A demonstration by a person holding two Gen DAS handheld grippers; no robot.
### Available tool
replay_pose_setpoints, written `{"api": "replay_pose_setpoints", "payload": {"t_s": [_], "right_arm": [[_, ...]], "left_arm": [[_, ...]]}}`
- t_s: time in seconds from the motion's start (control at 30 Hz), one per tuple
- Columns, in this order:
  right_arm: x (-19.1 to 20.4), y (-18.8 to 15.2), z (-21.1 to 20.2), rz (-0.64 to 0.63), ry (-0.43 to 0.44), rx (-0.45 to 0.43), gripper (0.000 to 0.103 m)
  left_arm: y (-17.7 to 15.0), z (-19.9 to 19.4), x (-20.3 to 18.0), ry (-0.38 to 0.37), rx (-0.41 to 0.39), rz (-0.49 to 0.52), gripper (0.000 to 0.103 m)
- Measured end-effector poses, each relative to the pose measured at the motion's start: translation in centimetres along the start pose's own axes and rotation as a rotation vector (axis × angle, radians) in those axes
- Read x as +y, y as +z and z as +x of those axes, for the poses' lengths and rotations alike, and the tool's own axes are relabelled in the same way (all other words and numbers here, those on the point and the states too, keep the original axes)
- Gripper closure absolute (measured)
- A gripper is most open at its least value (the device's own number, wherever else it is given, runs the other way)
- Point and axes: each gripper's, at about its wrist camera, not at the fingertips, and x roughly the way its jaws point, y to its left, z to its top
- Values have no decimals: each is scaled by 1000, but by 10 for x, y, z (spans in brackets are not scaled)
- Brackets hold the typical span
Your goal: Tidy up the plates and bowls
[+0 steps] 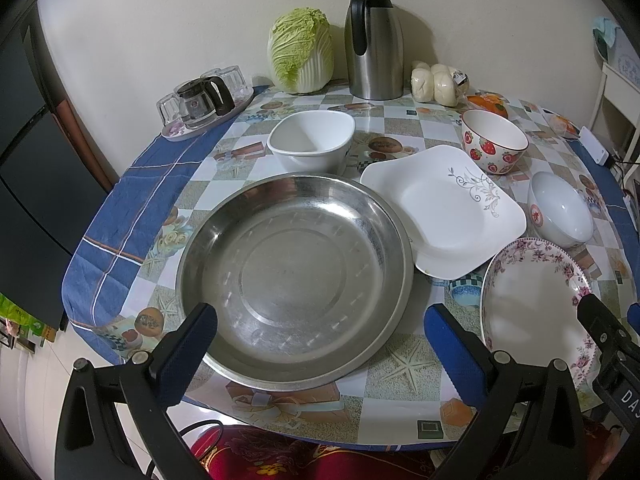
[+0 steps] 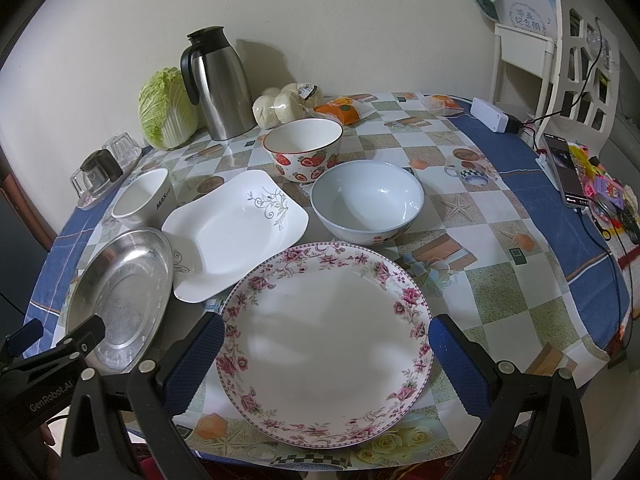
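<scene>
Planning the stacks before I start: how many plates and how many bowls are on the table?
Plates: 3: steel plate, white square plate, floral plate.
Bowls: 3: white square bowl, strawberry bowl, pale round bowl.
Total: 6

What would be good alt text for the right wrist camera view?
The open right gripper straddles a floral-rimmed plate on a checked tablecloth. Behind sit a white bowl, strawberry bowl and square dish.

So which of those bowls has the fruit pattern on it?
The strawberry bowl, nearest the steel jug; the square bowl and round bowl lack any fruit pattern.
</scene>
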Motion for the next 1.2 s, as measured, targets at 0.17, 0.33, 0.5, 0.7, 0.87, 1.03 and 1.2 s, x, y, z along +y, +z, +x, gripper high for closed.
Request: {"api": "replay_pose_setpoints", "payload": {"t_s": [0.17, 0.33, 0.5, 0.7, 0.87, 1.03, 1.2], "right_arm": [[0, 0, 0, 0, 0, 0, 0], [1, -1, 4, -3, 8, 5, 0], [7, 4, 12, -17, 24, 10, 0], [14, 16, 23, -22, 21, 14, 0], [21, 26, 37, -25, 22, 25, 0], [29, 39, 55, -24, 38, 39, 0], [41, 45, 66, -22, 105, 36, 0]], "left_arm": [[0, 2, -2, -3, 7, -1, 0], [4, 5, -1, 6, 8, -4, 0], [20, 11, 3, -22, -24, -65, 0], [38, 27, 8, -9, -6, -150, 0], [56, 36, 17, 1, -11, -227, 0], [68, 43, 22, 15, -19, -281, 0], [76, 61, 31, -20, -13, -336, 0]]}}
